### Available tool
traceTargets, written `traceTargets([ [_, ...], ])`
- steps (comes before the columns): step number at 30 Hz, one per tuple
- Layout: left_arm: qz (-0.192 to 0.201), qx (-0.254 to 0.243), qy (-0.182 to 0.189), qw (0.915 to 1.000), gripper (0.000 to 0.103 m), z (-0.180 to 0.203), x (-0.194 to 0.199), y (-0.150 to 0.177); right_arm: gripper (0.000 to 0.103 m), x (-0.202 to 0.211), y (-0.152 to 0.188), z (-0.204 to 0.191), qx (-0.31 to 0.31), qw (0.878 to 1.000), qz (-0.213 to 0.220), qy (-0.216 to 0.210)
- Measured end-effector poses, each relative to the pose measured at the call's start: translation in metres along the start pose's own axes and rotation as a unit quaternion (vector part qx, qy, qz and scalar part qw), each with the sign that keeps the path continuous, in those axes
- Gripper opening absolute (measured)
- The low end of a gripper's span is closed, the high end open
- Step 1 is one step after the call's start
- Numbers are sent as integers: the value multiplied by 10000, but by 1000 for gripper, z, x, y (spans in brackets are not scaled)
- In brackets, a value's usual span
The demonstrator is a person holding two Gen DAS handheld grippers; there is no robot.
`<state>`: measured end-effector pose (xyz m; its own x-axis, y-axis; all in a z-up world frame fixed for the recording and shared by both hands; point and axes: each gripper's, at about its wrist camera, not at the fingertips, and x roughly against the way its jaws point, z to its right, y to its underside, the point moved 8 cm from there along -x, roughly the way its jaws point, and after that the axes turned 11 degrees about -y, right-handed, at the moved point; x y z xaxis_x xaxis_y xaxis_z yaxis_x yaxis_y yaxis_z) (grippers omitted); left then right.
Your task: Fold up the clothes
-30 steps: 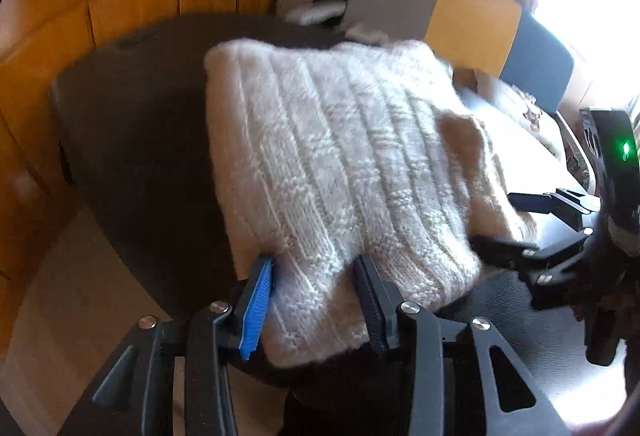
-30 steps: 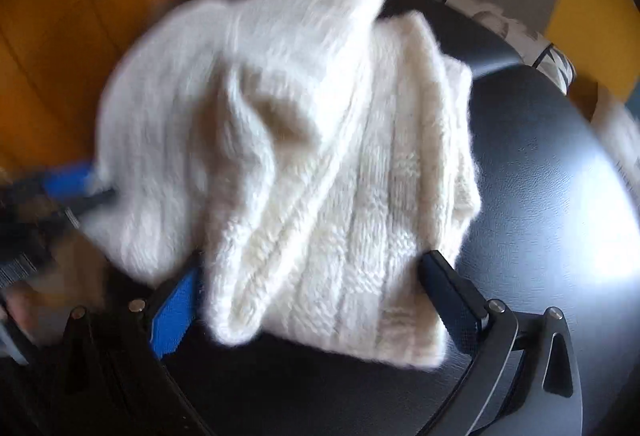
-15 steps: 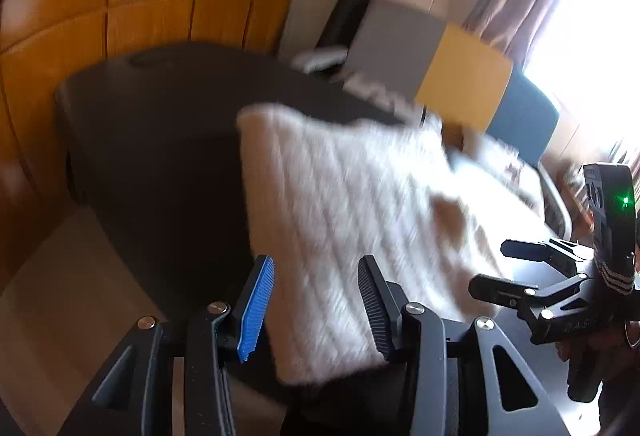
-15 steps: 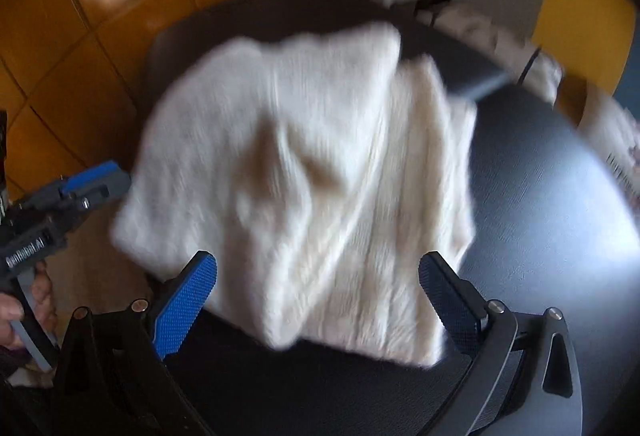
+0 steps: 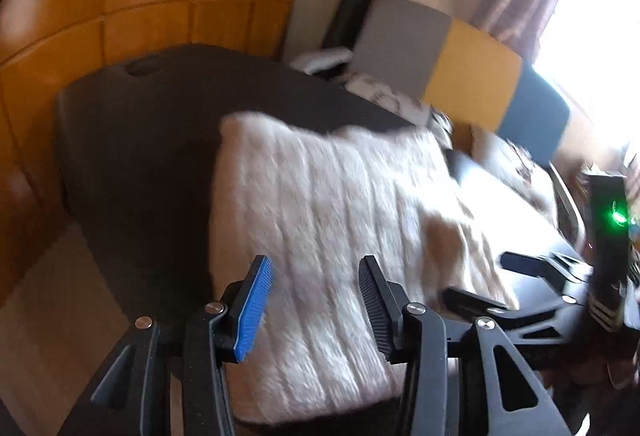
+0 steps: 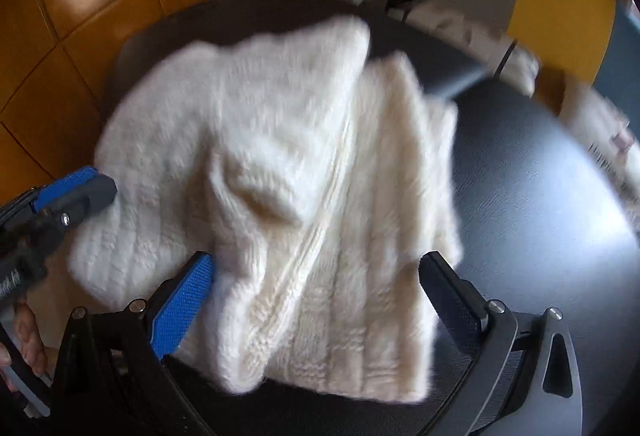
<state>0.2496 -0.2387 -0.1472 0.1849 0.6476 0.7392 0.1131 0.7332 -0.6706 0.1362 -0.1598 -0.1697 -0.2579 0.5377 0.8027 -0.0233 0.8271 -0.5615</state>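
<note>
Left wrist view: the white knit sweater (image 5: 320,228) lies folded into a thick block on the black table (image 5: 140,139), straight ahead of the left gripper (image 5: 312,304), whose jaws stand apart with the near hem showing between them — nothing clamped. The block's long axis runs away from this gripper, along its ribs. The right gripper (image 5: 500,284) sits at the sweater's right edge, its fingers parted too.

Right wrist view: the sweater (image 6: 280,175) fills the frame just ahead of the right gripper (image 6: 316,296), jaws wide apart and straddling the near end. A folded flap rides on top at the left — toward the left gripper (image 6: 76,191), which touches that side. Both stand about equally near.
</note>
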Motion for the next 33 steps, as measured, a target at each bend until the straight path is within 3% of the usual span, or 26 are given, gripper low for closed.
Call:
traceTargets([
  [3, -30, 173, -129, 9998, 47, -2, -2, -8, 103, 22, -8, -1, 16, 9988, 418, 260],
  [8, 40, -162, -559, 9983, 52, 12, -8, 4, 103, -40, -3, 27, -589, 9982, -81, 92],
  [9, 32, -198, -586, 9981, 52, 13, -6, 4, 103, -37, -4, 29, -760, 9969, 178, 43],
  [12, -92, -90, -554, 9984, 52, 11, 1, 0, 103, -34, -12, 27, -735, 9971, 25, 191],
  [15, -3, 126, -470, 9988, 52, 4, 12, -15, 103, -8, -20, 21, -521, 9974, 260, 420],
  [18, 15, 123, -370, 9992, 52, 0, 19, -27, 103, 14, -34, 8, -237, 9977, 511, 369],
  [23, -164, -36, -457, 9988, 52, -1, -5, -40, 103, 19, -78, 2, 229, 9964, 595, 562],
  [28, -343, -195, -544, 9977, 52, -2, -30, -52, 103, -34, -110, 37, 61, 9979, 209, 608],
  [30, -414, -259, -578, 9971, 52, -2, -39, -58, 103, -59, -109, 54, 59, 9957, -235, 896],
  [33, -521, -354, -630, 9960, 56, -3, -54, -65, 103, -77, -102, 68, -403, 9979, -286, 429],
])
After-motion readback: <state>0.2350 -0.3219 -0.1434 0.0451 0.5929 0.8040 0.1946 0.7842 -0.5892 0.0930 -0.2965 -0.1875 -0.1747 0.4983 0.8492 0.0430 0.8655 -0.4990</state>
